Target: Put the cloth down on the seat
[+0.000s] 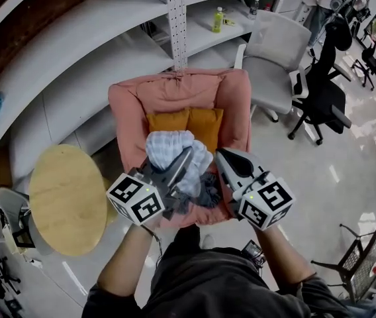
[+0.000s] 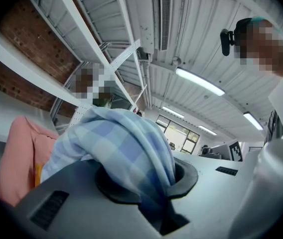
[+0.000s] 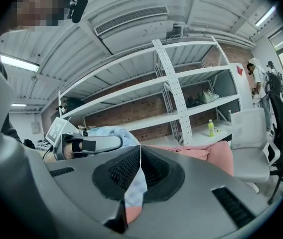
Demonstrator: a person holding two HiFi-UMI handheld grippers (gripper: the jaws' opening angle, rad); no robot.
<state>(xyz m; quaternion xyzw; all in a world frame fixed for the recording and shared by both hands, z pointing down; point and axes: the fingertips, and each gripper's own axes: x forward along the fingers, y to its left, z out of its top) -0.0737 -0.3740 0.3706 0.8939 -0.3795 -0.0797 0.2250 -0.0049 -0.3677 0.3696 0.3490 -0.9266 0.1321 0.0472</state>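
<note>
A blue-and-white checked cloth [image 1: 171,148] hangs bunched above the seat of a pink armchair [image 1: 234,105], in front of its orange cushion [image 1: 204,121]. My left gripper [image 1: 185,158] is shut on the cloth. In the left gripper view the cloth [image 2: 126,143] spills up and over the jaws of the left gripper [image 2: 156,183]. My right gripper [image 1: 220,154] is at the cloth's right edge. In the right gripper view the right gripper [image 3: 140,156] has its pads closed together, with a thin strip of cloth [image 3: 131,193] pinched between them. The grippers and cloth hide most of the seat.
A round wooden table [image 1: 65,197] stands left of the armchair. White shelving [image 1: 175,18] runs behind it, with a green bottle [image 1: 218,20] on one shelf. A grey office chair [image 1: 277,58] and a black one [image 1: 324,95] stand to the right.
</note>
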